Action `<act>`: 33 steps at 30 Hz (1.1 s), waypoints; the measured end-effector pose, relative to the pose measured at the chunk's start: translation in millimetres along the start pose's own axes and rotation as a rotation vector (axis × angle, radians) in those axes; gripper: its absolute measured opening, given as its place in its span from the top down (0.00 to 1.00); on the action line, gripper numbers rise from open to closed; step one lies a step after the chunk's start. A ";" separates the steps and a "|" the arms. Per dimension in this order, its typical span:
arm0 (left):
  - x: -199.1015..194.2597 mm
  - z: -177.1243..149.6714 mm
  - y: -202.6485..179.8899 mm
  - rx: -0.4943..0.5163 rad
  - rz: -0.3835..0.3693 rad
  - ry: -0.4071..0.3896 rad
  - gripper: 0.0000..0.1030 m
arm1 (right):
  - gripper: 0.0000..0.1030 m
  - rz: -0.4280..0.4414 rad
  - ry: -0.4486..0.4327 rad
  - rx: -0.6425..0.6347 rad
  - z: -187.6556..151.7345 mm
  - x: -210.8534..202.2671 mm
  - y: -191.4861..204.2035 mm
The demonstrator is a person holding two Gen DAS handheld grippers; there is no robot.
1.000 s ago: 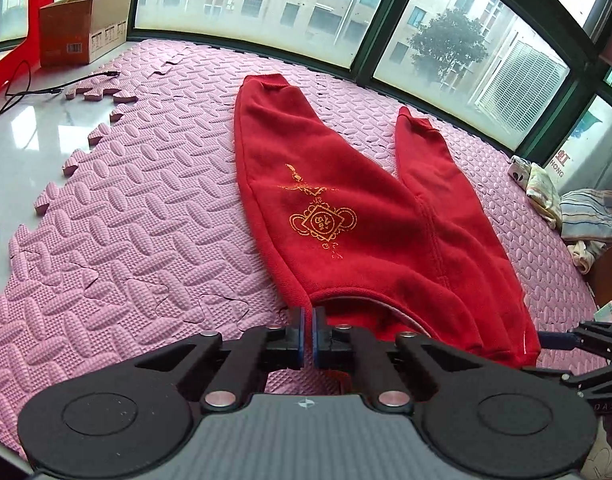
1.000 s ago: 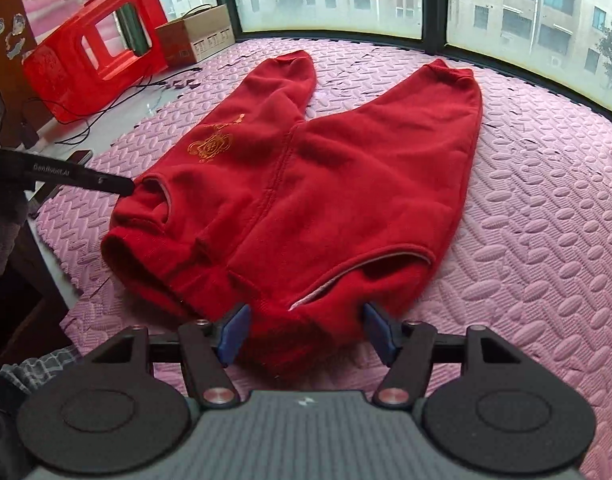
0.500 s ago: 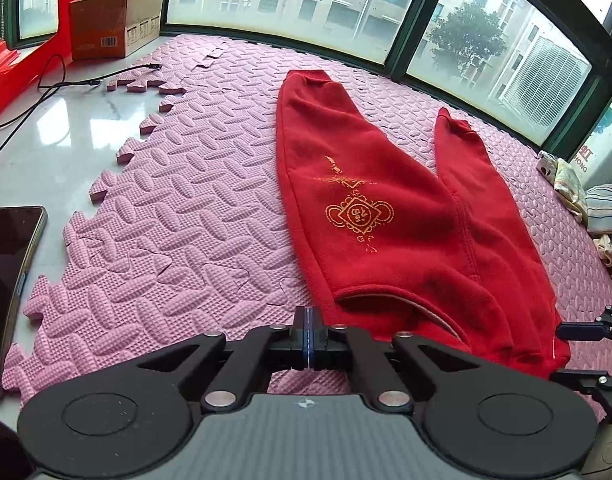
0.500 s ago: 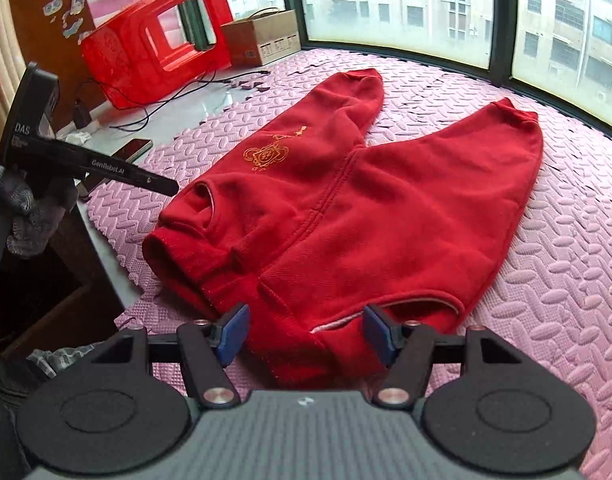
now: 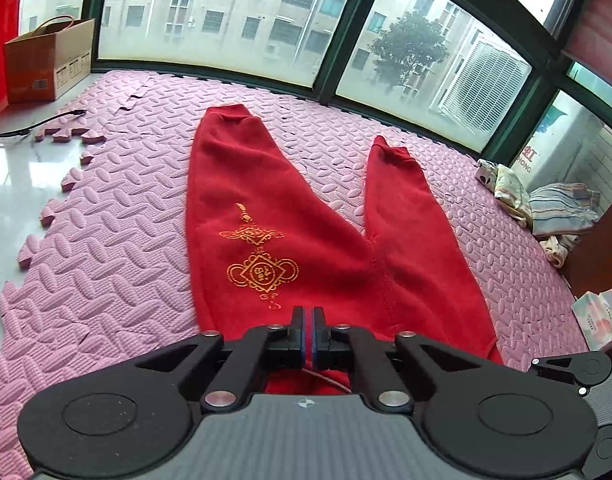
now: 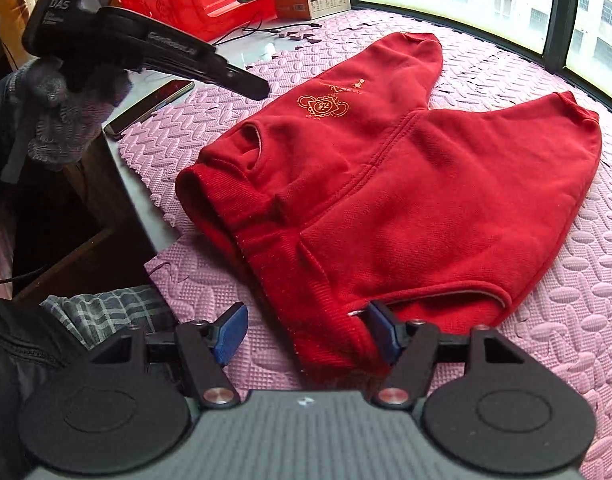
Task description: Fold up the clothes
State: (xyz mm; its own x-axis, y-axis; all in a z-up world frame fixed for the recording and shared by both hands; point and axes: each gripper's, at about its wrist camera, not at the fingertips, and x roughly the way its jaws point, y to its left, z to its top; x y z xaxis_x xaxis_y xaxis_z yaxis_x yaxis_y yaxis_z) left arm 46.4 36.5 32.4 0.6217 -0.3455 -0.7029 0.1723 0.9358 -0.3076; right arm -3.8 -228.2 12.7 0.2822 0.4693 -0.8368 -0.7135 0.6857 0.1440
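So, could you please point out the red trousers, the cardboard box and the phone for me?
red trousers (image 5: pixel 325 248): left wrist view, on the fabric near the crotch.
cardboard box (image 5: pixel 50 64): left wrist view, on its front face.
phone (image 6: pixel 150 108): right wrist view, on its dark screen.

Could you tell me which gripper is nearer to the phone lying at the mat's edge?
Left. The left gripper hangs shut in the air just above and beside the phone, while the right gripper sits open at the red trousers' waistband, farther away.
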 end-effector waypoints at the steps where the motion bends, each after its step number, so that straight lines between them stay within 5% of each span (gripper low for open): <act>1: 8.0 -0.6 -0.3 0.005 -0.004 0.019 0.97 | 0.34 0.005 0.004 0.004 2.2 -1.0 -0.5; 8: 22.4 -17.7 13.6 0.000 -0.019 0.114 0.97 | 0.36 0.034 -0.045 0.044 33.1 -21.3 -22.0; 13: 15.6 -17.8 18.2 -0.009 -0.039 0.110 0.96 | 0.36 -0.012 -0.103 0.008 76.4 -14.5 -36.8; 23: 26.0 -5.9 33.5 -0.058 -0.040 0.102 0.94 | 0.36 0.026 -0.096 -0.039 167.2 72.4 -56.6; 33: 27.3 -6.9 45.0 -0.084 -0.081 0.128 0.94 | 0.40 -0.029 -0.033 0.029 189.9 125.4 -96.0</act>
State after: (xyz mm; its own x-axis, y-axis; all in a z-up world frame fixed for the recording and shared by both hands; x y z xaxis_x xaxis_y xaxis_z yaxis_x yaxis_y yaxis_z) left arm 65.8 68.7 -5.1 0.5048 -0.4310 -0.7479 0.1503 0.8971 -0.4156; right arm 221.9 -129.4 -5.7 0.3238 0.4668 -0.8229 -0.6861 0.7148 0.1355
